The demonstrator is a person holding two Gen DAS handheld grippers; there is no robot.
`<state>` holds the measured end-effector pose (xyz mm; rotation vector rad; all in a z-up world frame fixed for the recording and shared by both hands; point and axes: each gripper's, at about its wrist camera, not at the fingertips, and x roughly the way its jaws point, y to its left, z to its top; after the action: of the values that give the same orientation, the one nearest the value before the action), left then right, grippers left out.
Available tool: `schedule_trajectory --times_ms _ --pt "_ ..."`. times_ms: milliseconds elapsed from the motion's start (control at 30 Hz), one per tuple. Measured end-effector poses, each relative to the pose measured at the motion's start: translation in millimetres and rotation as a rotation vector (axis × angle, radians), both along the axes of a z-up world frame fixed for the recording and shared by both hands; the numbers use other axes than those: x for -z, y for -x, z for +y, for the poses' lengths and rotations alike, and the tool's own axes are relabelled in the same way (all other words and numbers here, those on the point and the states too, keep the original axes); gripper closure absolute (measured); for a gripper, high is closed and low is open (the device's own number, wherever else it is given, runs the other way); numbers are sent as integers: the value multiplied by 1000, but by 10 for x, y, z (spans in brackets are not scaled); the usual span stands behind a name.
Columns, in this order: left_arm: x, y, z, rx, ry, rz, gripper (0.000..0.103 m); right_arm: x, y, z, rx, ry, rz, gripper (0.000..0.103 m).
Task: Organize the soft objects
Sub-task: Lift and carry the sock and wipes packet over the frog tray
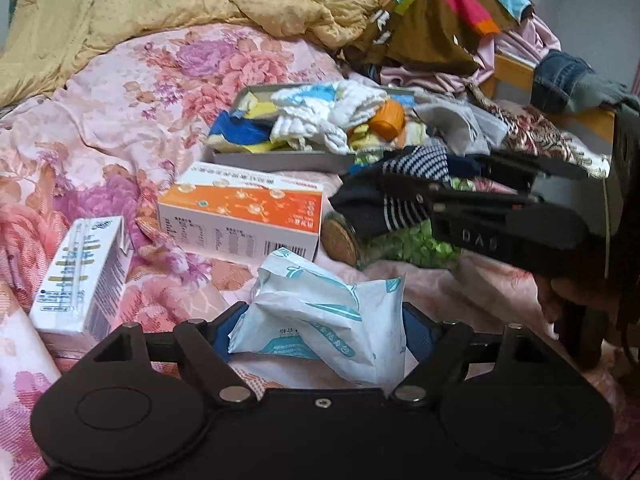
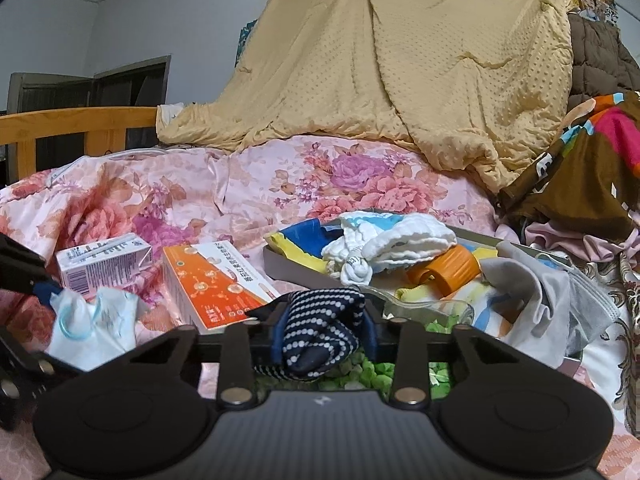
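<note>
Pinching only a fold of the sock (image 2: 320,332), the right claw (image 2: 324,334) may drop it; left claw (image 1: 320,332) grips the tissue pack (image 1: 320,320).

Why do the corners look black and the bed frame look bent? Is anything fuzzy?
Both views: a fisheye lens darkens the corners and curves straight lines. Right wrist view: the wooden bed rail bows. Left wrist view: the right gripper is smeared with blur, while the orange box stays fairly sharp. Light is soft, without glare.

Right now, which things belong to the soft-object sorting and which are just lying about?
Job: white-blue soft pack in left tool; dotted navy sock in right tool; grey tray.
Lying about: orange box; white carton; yellow blanket.
</note>
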<state>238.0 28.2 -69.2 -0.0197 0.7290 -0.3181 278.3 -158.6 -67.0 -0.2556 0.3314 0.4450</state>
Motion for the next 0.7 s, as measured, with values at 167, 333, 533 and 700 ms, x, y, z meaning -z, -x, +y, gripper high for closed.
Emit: schedule_trajectory --times_ms 167,333,533,700 --pt "-119 80 20 -29 18 -25 22 -15 47 13 -2 19 16 77" --pt "-228 138 33 -64 54 -51 22 -79 151 29 -16 36 -4 84" --pt "-381 183 30 -80 80 -101 22 -221 272 9 -9 38 -63 90" --pt "-487 166 55 -84 98 -125 22 -314 316 -42 -4 15 -87 90"
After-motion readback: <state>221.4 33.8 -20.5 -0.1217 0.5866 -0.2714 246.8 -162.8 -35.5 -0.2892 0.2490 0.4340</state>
